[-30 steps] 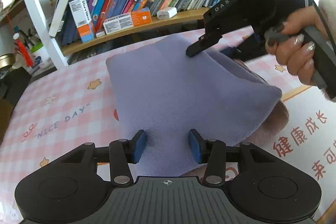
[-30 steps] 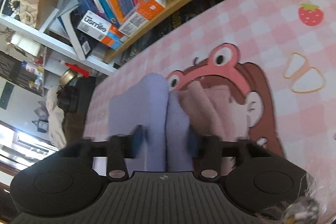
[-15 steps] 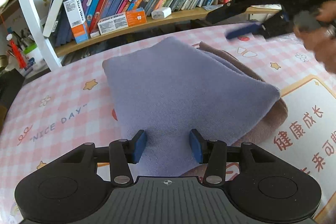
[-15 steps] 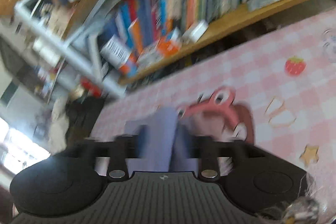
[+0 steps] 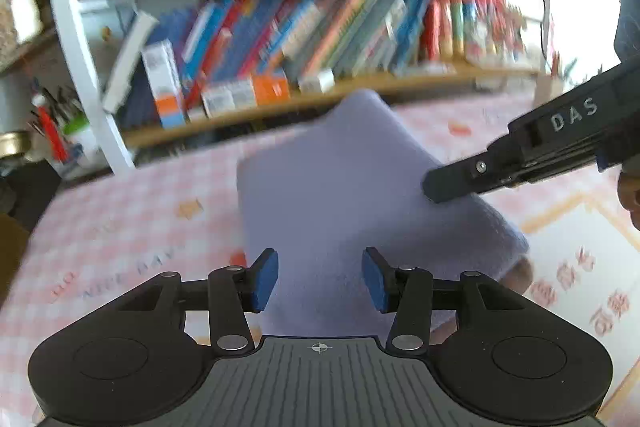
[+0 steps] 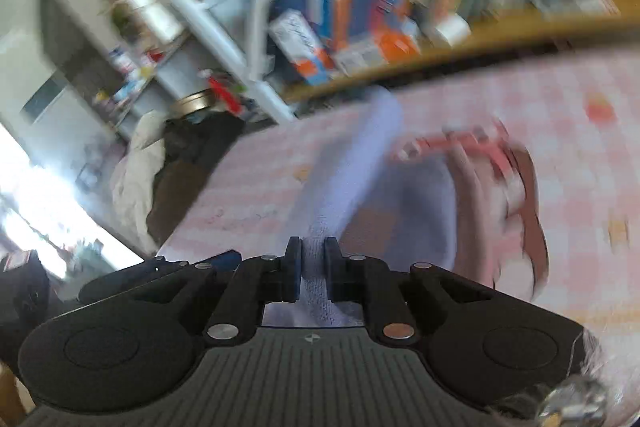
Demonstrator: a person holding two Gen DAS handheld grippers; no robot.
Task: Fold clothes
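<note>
A folded lavender cloth (image 5: 340, 187) lies on the pink checked tablecloth (image 5: 120, 227), with a brown cloth (image 5: 520, 269) showing under its right edge. My left gripper (image 5: 319, 279) is open, its blue pads (image 5: 264, 277) either side of the cloth's near edge. My right gripper (image 6: 308, 267) is shut on an edge of the lavender cloth (image 6: 352, 167) and lifts it. In the left wrist view the right gripper (image 5: 436, 187) touches the cloth's right side. Both views are blurred by motion.
A wooden bookshelf (image 5: 320, 27) full of books runs behind the table. A white shelf post (image 5: 80, 67) stands at the left. A printed mat with red characters (image 5: 580, 287) lies at the right. Dark bundles and clutter (image 6: 172, 167) sit beyond the table's left end.
My right gripper came back down to the lavender cloth's right side and closed on its edge. The far part of the cloth has risen. My left gripper stayed open at the near edge.
</note>
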